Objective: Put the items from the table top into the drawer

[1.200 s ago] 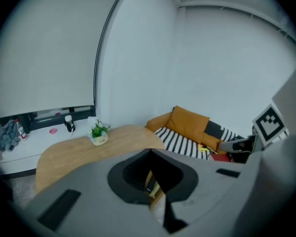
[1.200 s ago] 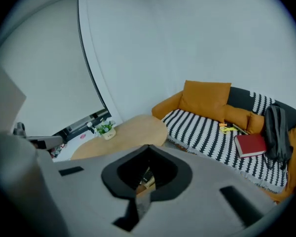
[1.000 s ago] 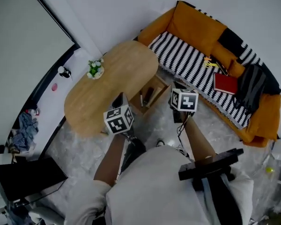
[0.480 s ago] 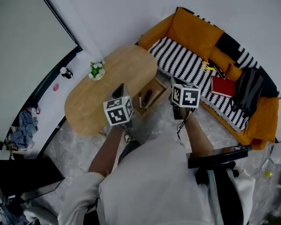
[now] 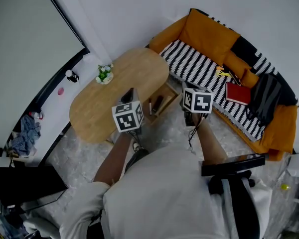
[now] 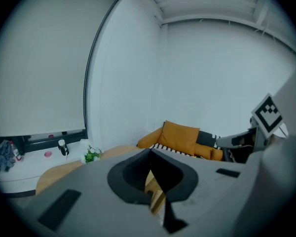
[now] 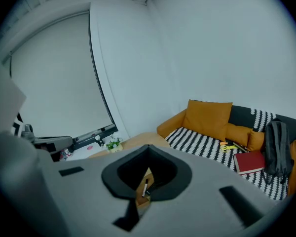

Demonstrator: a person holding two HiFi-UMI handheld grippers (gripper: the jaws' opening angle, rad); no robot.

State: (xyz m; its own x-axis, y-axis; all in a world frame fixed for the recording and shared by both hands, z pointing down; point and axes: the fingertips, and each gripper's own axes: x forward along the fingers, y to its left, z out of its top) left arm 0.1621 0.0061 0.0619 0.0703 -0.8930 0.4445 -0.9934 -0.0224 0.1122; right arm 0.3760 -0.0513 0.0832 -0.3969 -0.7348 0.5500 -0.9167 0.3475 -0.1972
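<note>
An oval wooden table (image 5: 119, 83) carries a small pot of white flowers (image 5: 104, 74). At its right end a wooden drawer (image 5: 159, 101) stands pulled out, with a pen (image 5: 150, 106) and a dark item (image 5: 158, 102) inside. My left gripper (image 5: 128, 93) hovers over the table's near edge, beside the drawer. My right gripper (image 5: 187, 87) hangs to the right of the drawer, over the floor. Both are shut and hold nothing. The right gripper view shows the drawer (image 7: 140, 197) and pen (image 7: 145, 186) through the notch of its closed jaws. The left gripper view shows the drawer (image 6: 154, 191) the same way.
An orange sofa (image 5: 209, 29) with a striped cover stands behind the drawer, bearing a red book (image 5: 238, 90), a yellow object (image 5: 222, 72) and a dark bag (image 5: 264, 98). On the window sill sit a small dark object (image 5: 71, 75) and a pink one (image 5: 61, 90). A black box (image 5: 25, 185) stands at lower left.
Both grippers have risen a little in front of the table and drawer. Their jaws stay shut, and nothing was taken up or let go.
</note>
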